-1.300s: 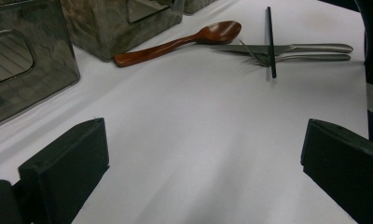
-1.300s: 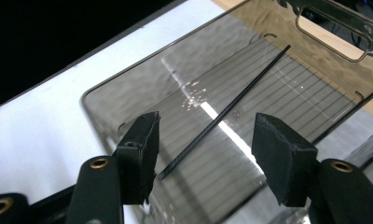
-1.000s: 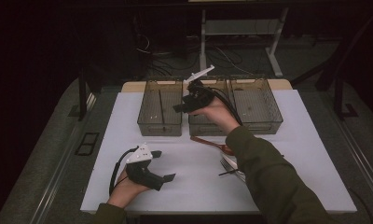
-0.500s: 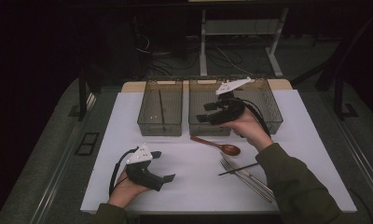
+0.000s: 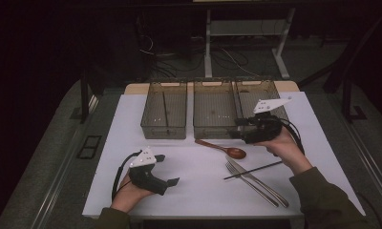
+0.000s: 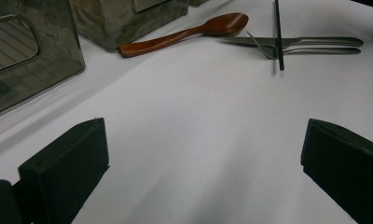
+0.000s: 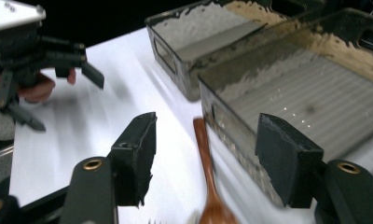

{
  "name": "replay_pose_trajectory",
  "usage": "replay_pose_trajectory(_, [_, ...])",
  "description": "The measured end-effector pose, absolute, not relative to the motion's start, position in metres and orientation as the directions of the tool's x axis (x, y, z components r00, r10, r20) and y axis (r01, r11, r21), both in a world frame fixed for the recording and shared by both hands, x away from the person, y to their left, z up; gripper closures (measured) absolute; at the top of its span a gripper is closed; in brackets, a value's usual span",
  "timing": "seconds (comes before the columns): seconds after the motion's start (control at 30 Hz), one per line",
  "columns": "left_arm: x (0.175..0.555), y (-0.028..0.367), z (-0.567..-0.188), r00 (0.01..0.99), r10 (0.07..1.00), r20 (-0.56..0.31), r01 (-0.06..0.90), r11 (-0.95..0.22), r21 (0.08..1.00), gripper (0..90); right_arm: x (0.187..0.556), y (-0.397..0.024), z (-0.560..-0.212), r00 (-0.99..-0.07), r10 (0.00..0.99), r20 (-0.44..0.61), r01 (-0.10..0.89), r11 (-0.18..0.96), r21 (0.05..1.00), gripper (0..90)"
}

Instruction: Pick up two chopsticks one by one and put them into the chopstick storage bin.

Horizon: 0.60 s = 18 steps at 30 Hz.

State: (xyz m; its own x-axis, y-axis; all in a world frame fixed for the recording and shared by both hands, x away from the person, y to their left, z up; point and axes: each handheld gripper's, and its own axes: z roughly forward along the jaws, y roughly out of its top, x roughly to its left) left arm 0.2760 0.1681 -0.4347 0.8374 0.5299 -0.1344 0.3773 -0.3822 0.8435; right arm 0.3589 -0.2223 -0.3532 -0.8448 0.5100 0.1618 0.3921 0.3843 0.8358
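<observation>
My right gripper [image 5: 236, 129] hovers at the front wall of the middle bin [image 5: 214, 125], pointing left. Its jaws [image 7: 212, 156] stand open and have just closed a little, with nothing pressed between them. A wooden spoon [image 5: 222, 148] [image 7: 208, 186] lies on the white table below them. My left gripper [image 5: 166, 169] rests near the front left edge, wide open [image 6: 203, 140] and empty. A fork and knife [image 5: 256, 181] [image 6: 306, 44] lie front right with a black chopstick [image 5: 253, 170] [image 6: 279, 37] across them.
Three clear bins stand in a row at the back: the left bin [image 5: 153, 125] holds a thin dark stick [image 5: 164, 107], and the right bin [image 5: 275, 90] is behind my right hand. The white table [image 5: 198, 191] ends close to my left hand.
My right gripper has swung from above the left and middle bins to the right and toward the front, down to the front of the middle bin. The left gripper has stayed put.
</observation>
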Motion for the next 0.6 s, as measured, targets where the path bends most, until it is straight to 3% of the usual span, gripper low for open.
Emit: replay_pose_trajectory(0.6, [0.276, 0.168, -0.434, 0.84, 0.526, -0.133, 0.374, -0.385, 0.844, 0.0, 0.333, -0.287, -0.406, -0.846, 0.521, 0.115, 0.445, 0.57, 0.69, 47.3])
